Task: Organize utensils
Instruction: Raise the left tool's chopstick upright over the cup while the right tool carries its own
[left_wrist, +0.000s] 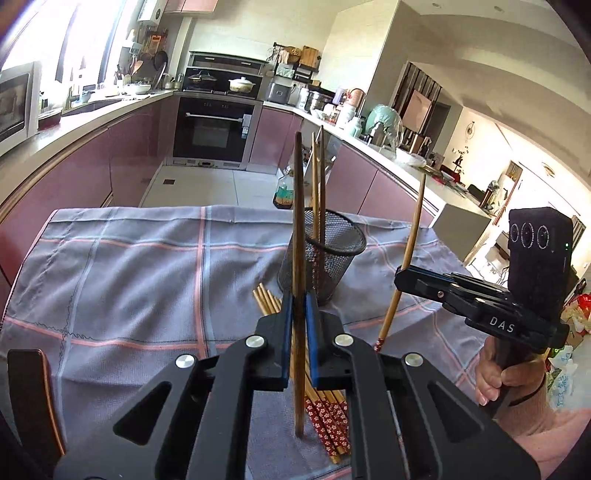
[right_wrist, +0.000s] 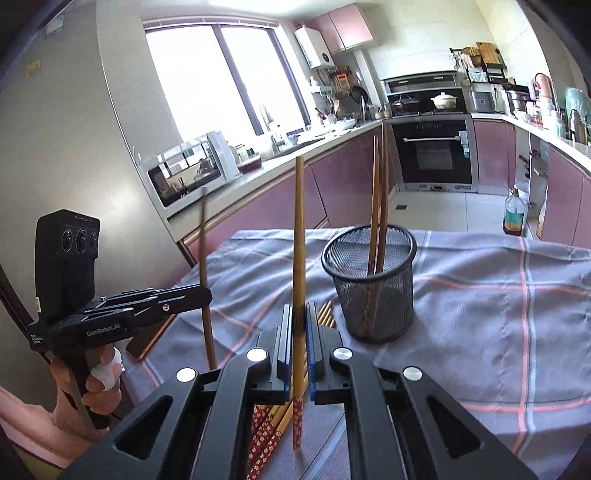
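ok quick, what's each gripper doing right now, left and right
Left gripper: closed on a dark brown chopstick, held upright.
Right gripper: closed on a light chopstick with a red patterned end, held upright.

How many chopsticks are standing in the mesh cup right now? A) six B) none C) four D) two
D: the right wrist view shows two chopsticks leaning inside the mesh cup, while the left gripper and right gripper each clamp one more upright outside it, and the rest lie on the cloth.
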